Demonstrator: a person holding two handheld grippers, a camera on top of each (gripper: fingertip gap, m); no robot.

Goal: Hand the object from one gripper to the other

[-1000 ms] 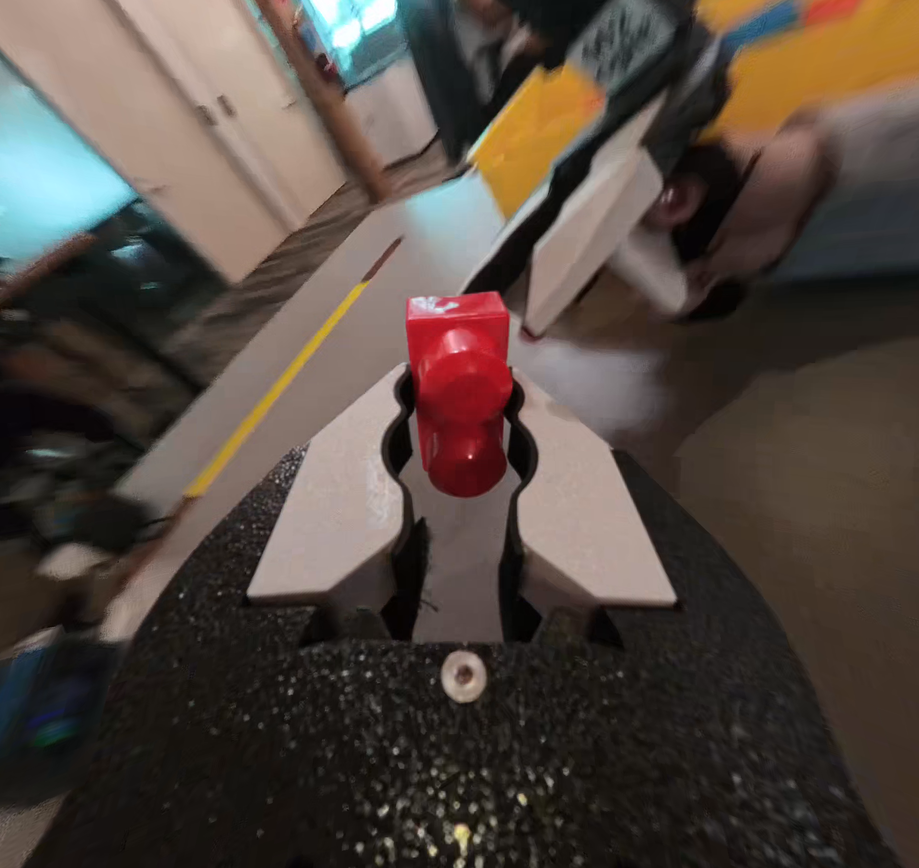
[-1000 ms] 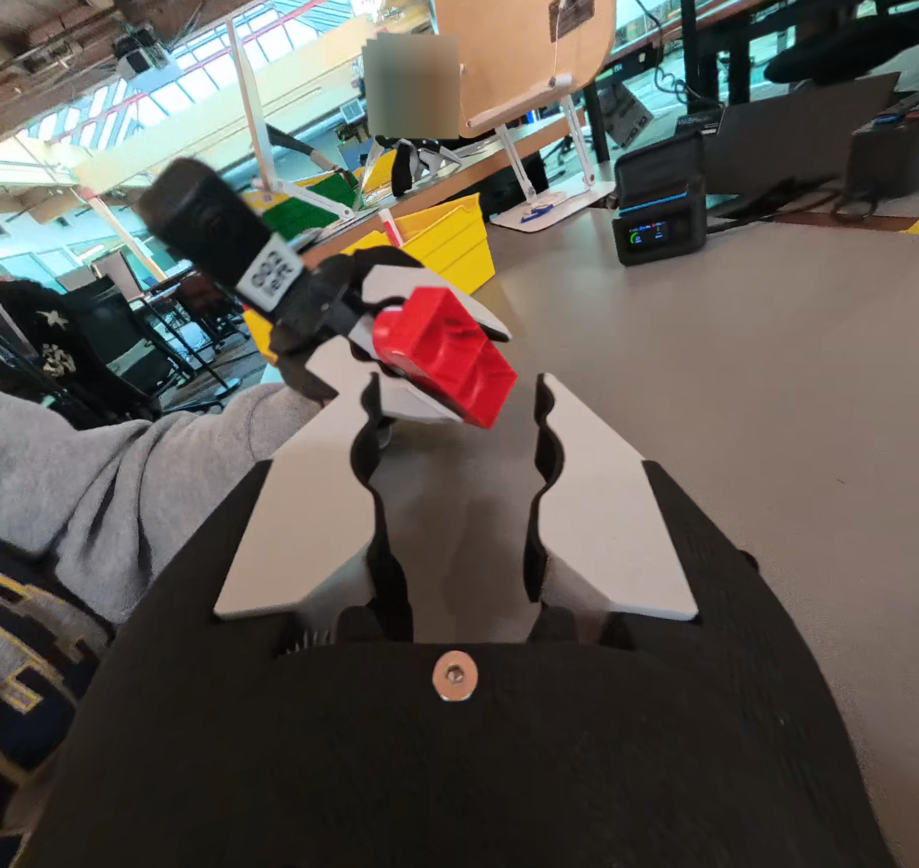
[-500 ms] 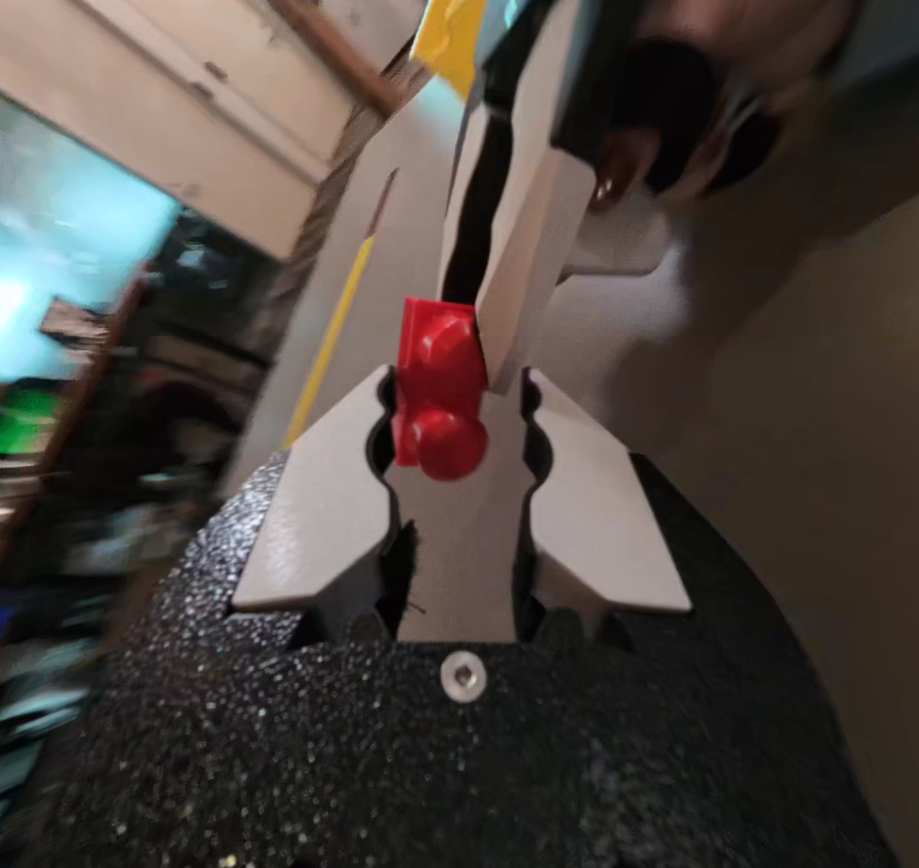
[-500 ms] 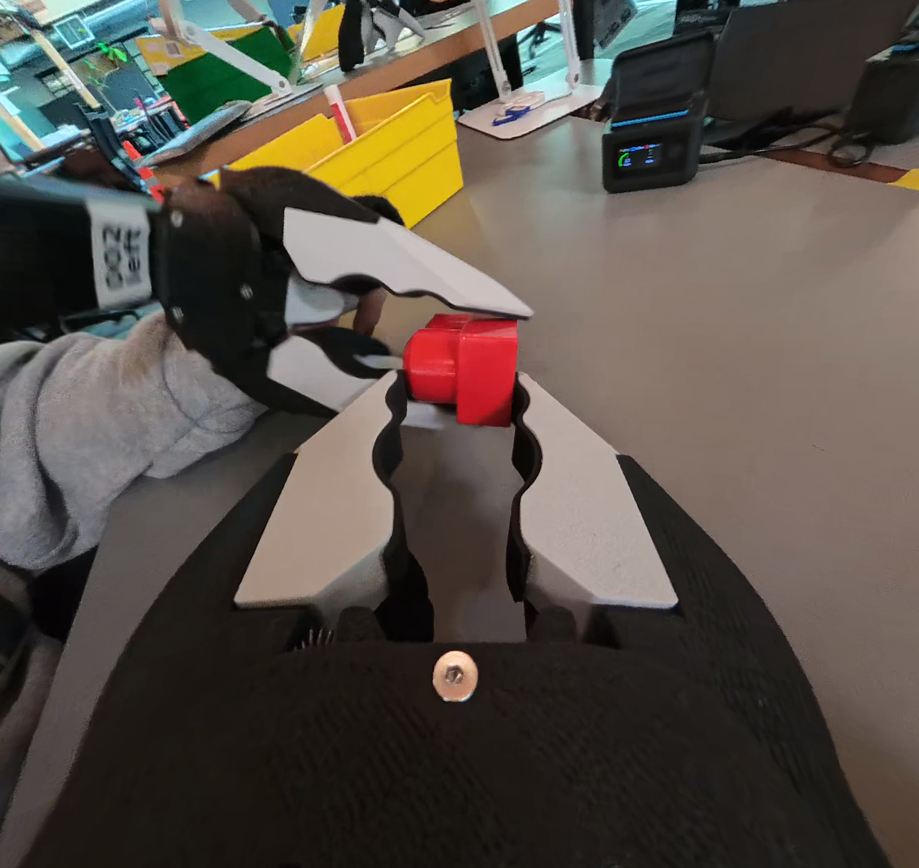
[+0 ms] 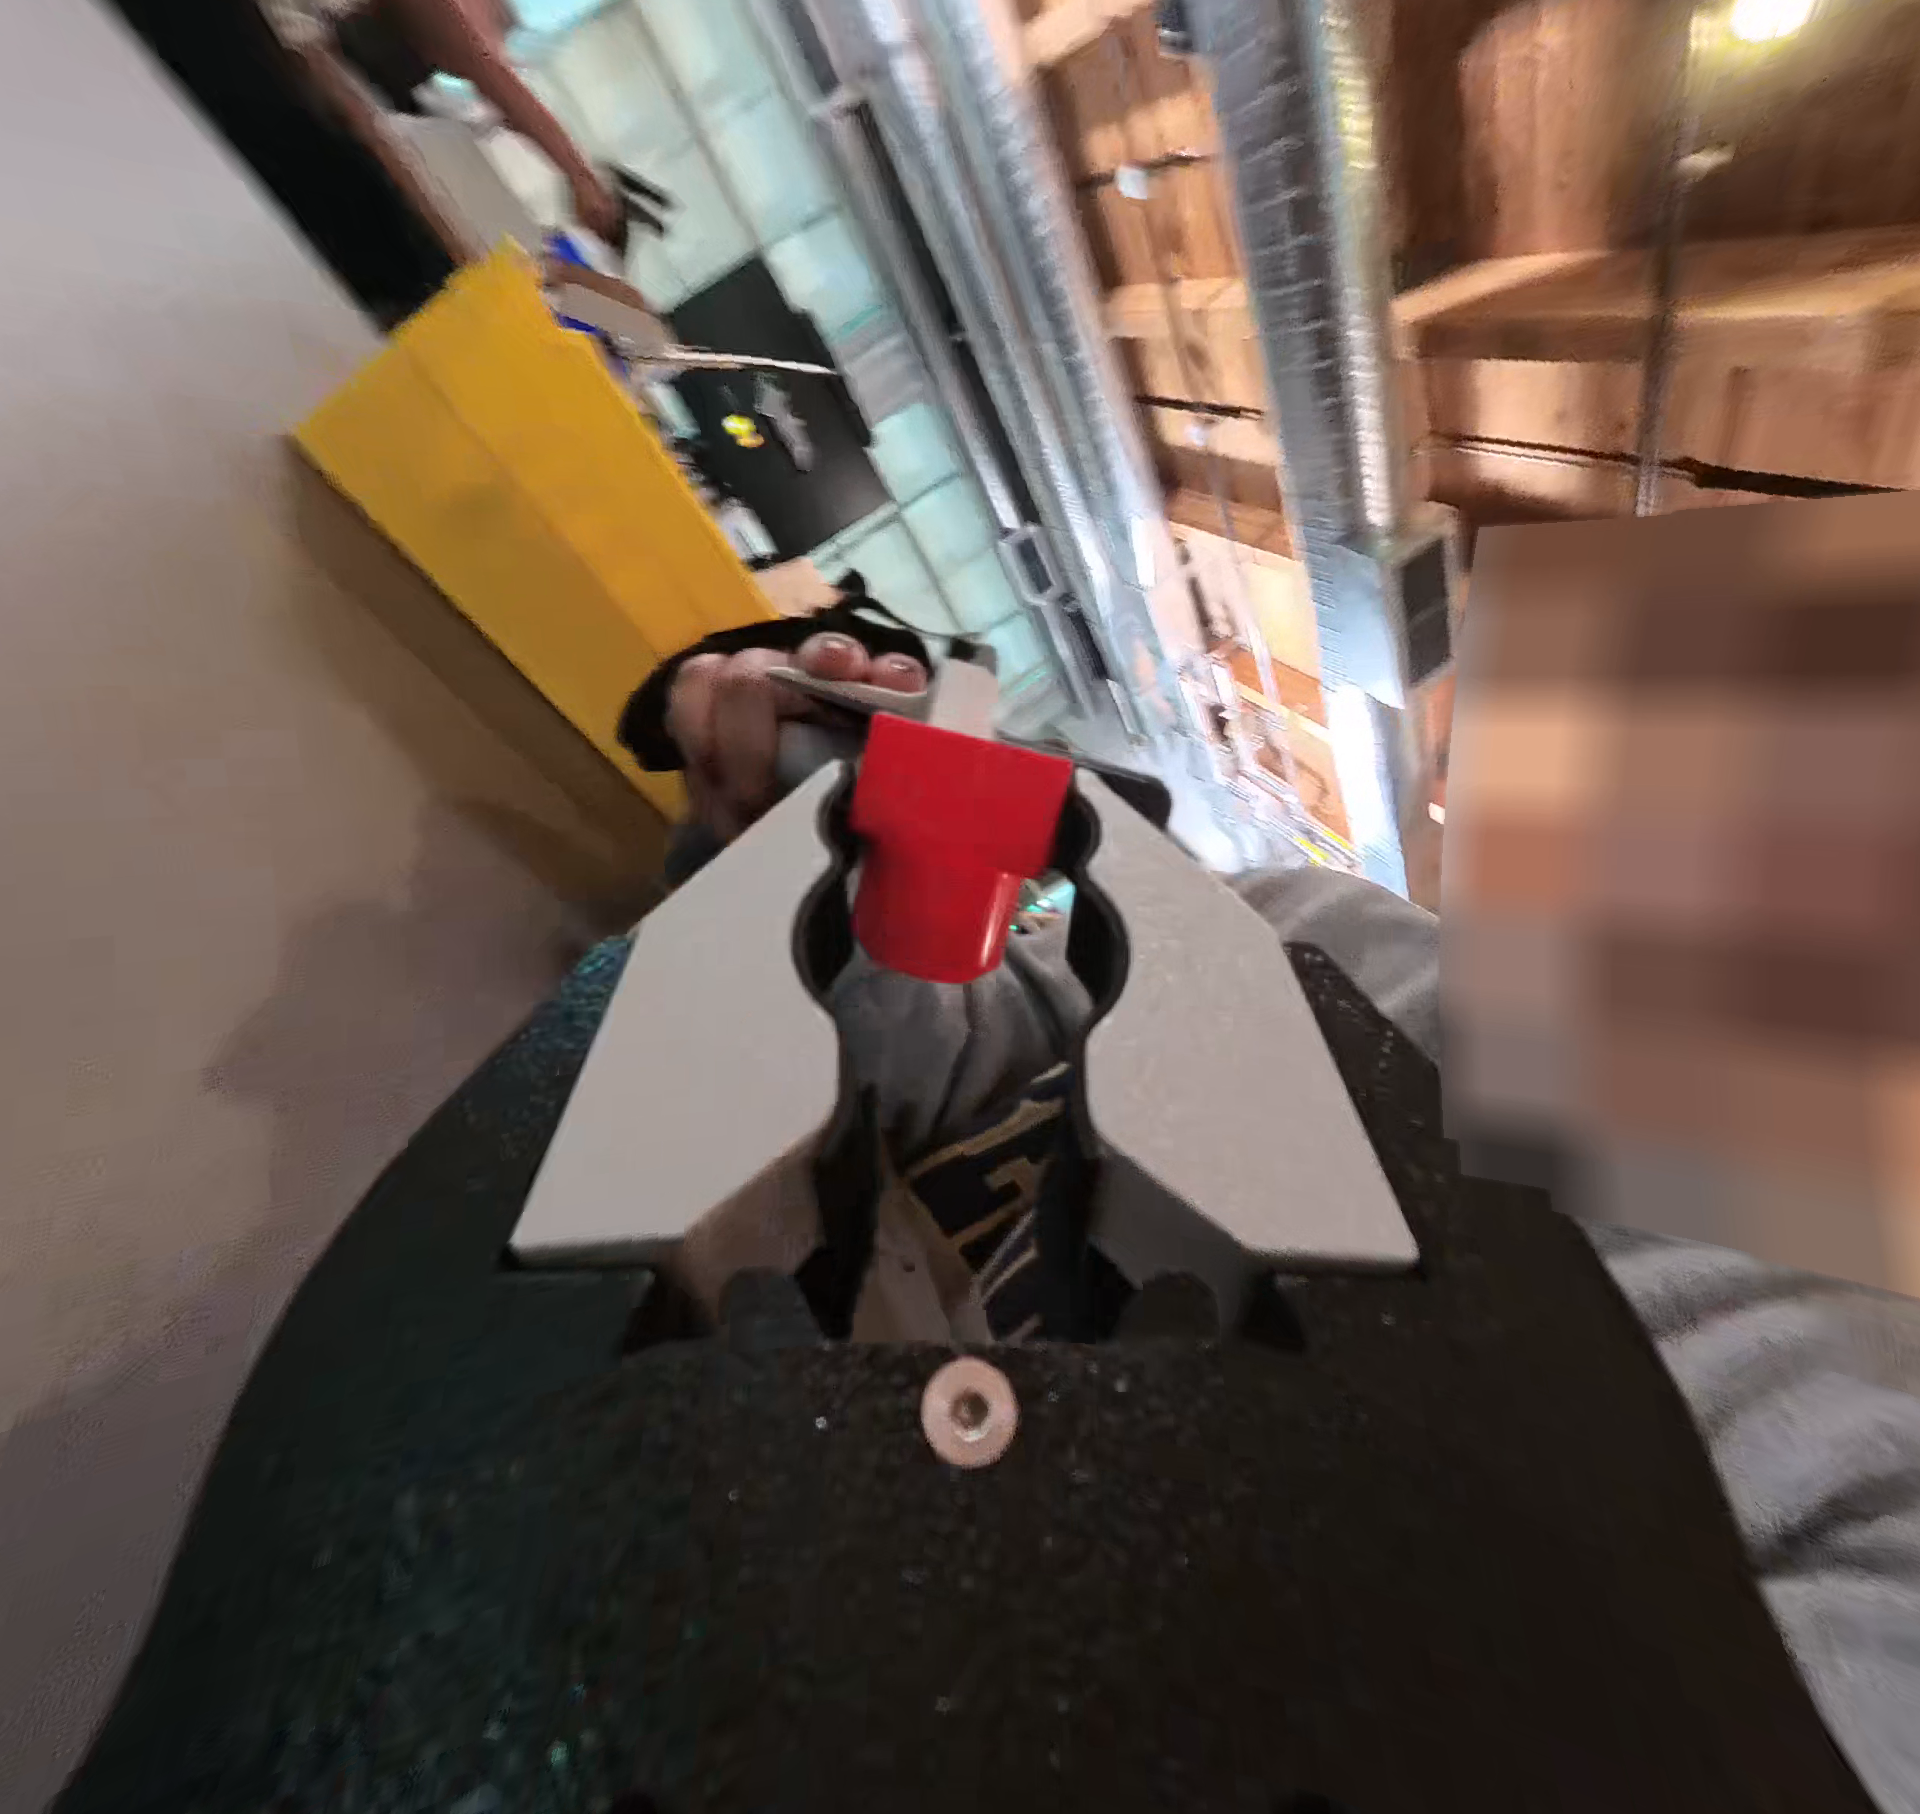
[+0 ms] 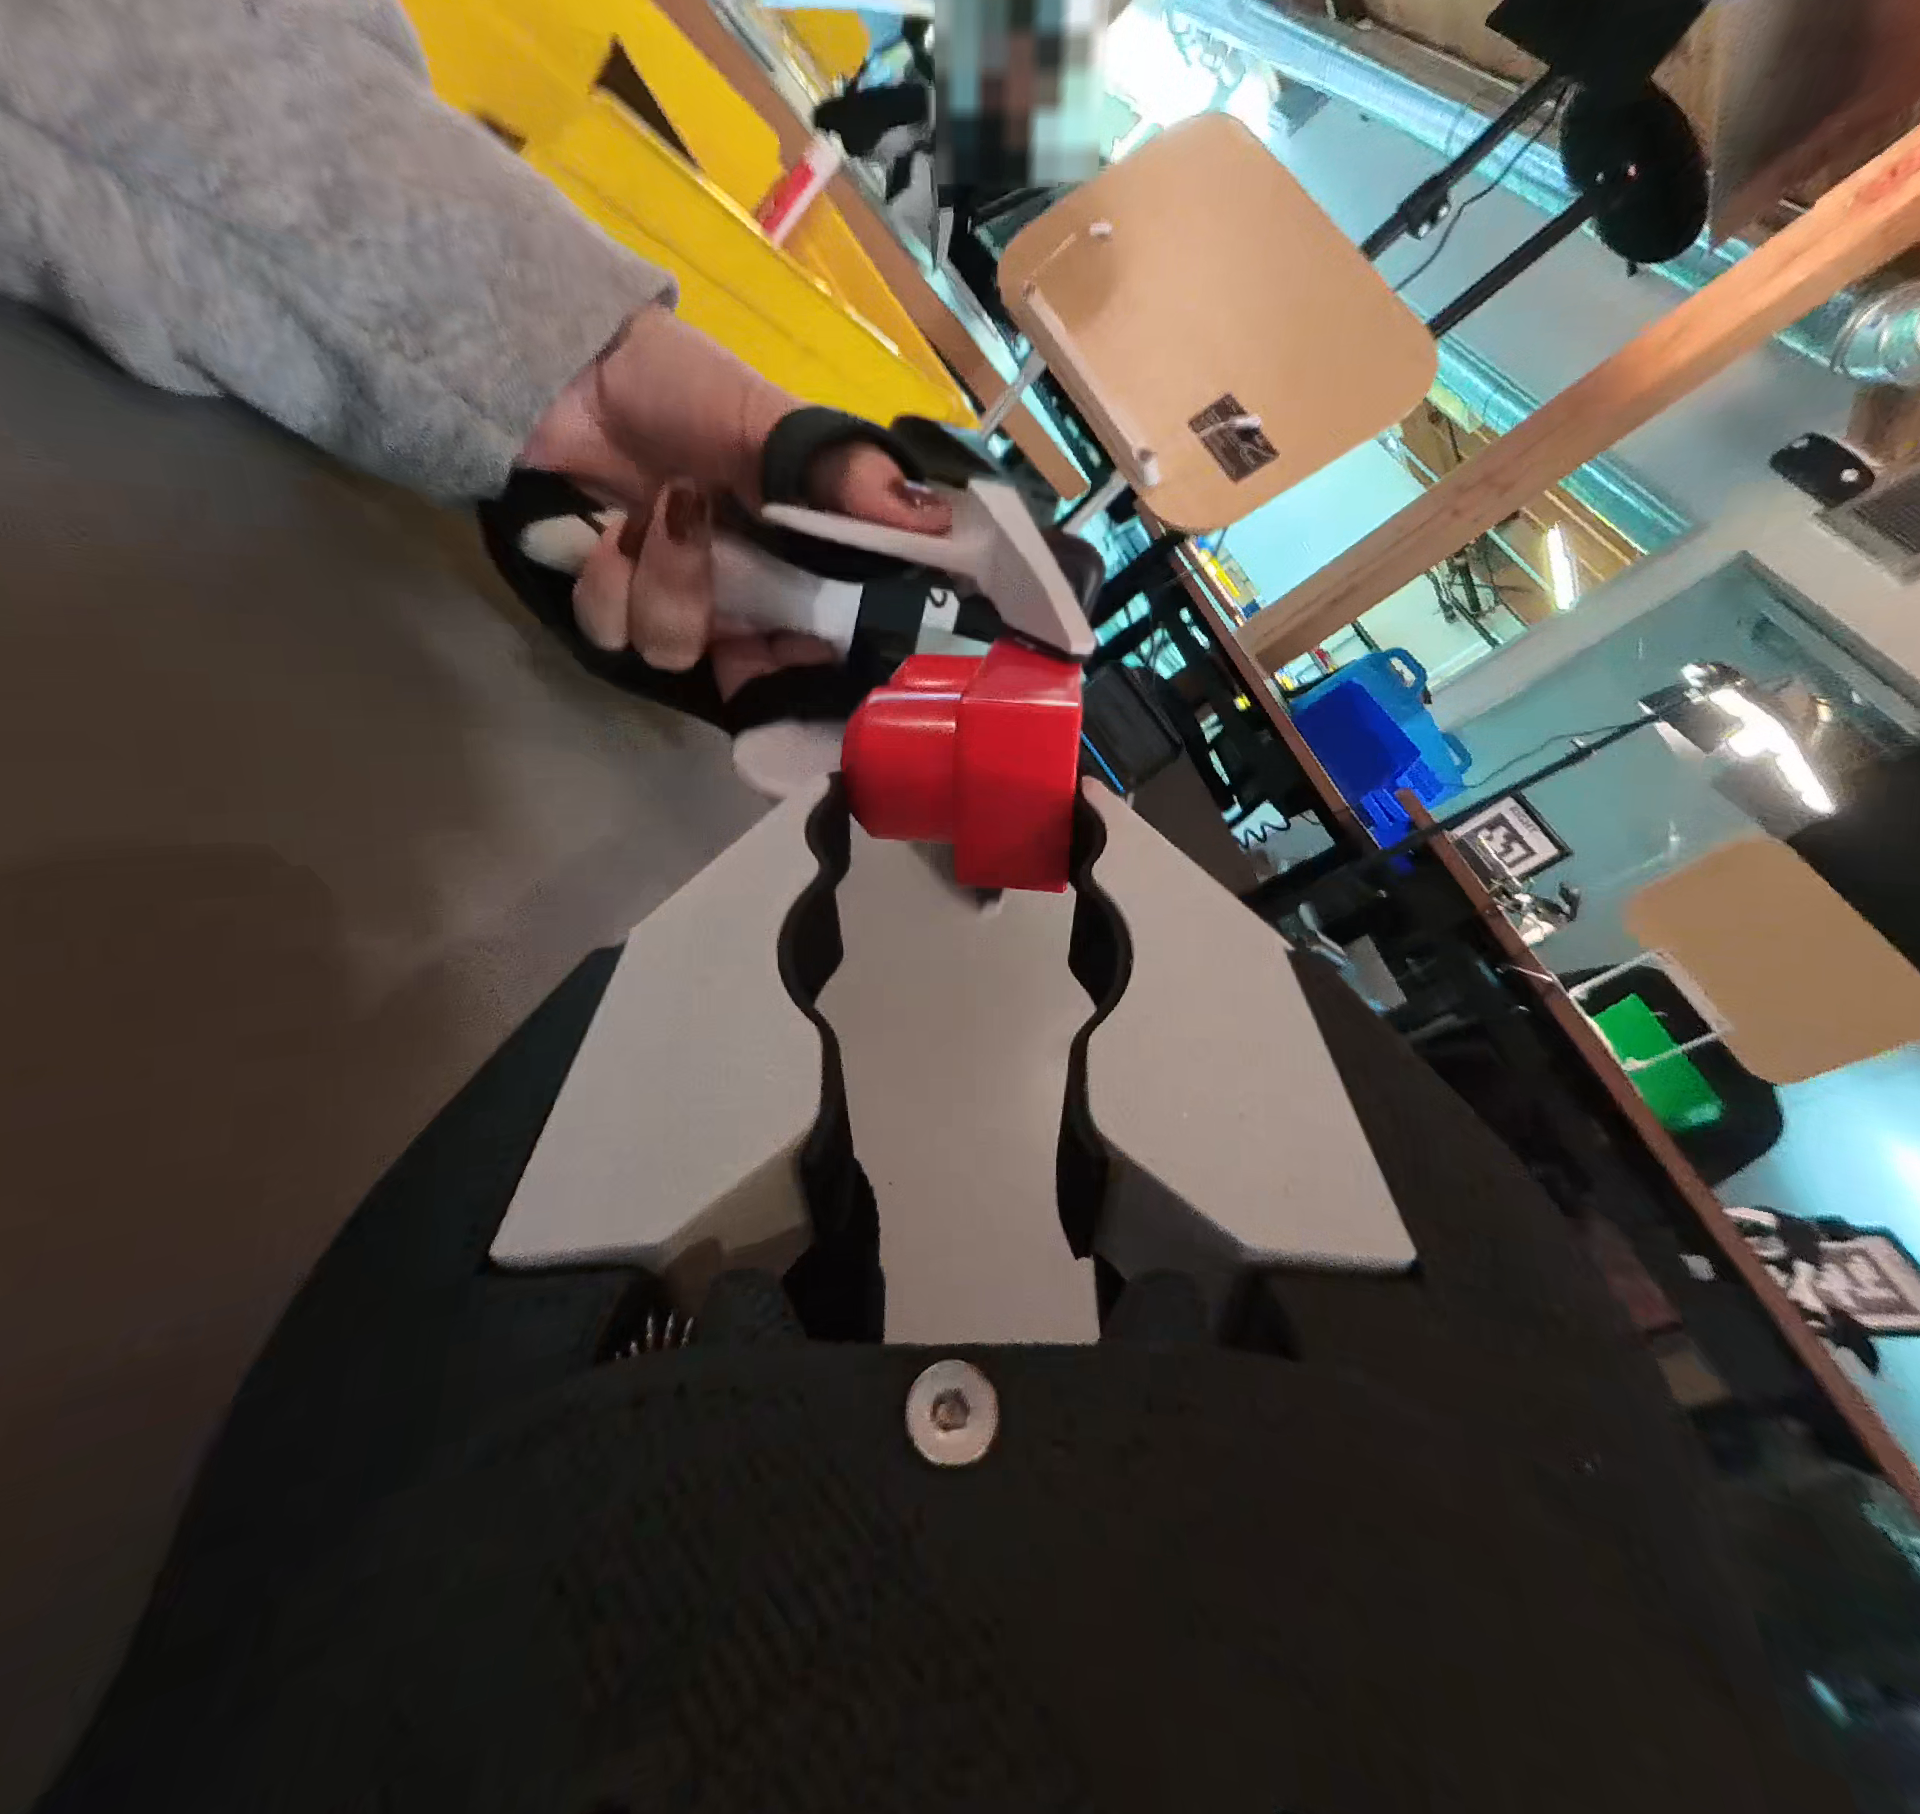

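The red object [image 5: 951,829] is a square block with a round stub, held in the air above the table. My left gripper [image 5: 956,800] has its fingertips against both sides of the block, and the stub points back toward the camera. My right gripper [image 6: 956,800] is shut on the same red object [image 6: 966,767], crosswise to the left one. In the right wrist view one left finger [image 6: 1013,569] rests on top of the block. The other passes under it. The right gripper's thin finger [image 5: 852,696] and the hand holding it show beyond the block.
The grey table [image 6: 208,725] lies to the left in both tilted views. Yellow bins [image 5: 520,497] stand at its far edge and also show in the right wrist view [image 6: 665,154]. A grey sleeve [image 6: 260,206] and a hand [image 6: 665,455] hold the left gripper. Tan boards [image 6: 1216,310] on stands are behind. Both grippers' tips are close together, under 4 cm apart.
The right gripper closed on the red object a second ago and stays shut. Both grippers have since rolled together with it. The left jaws, slightly open half a second ago, now touch the block.
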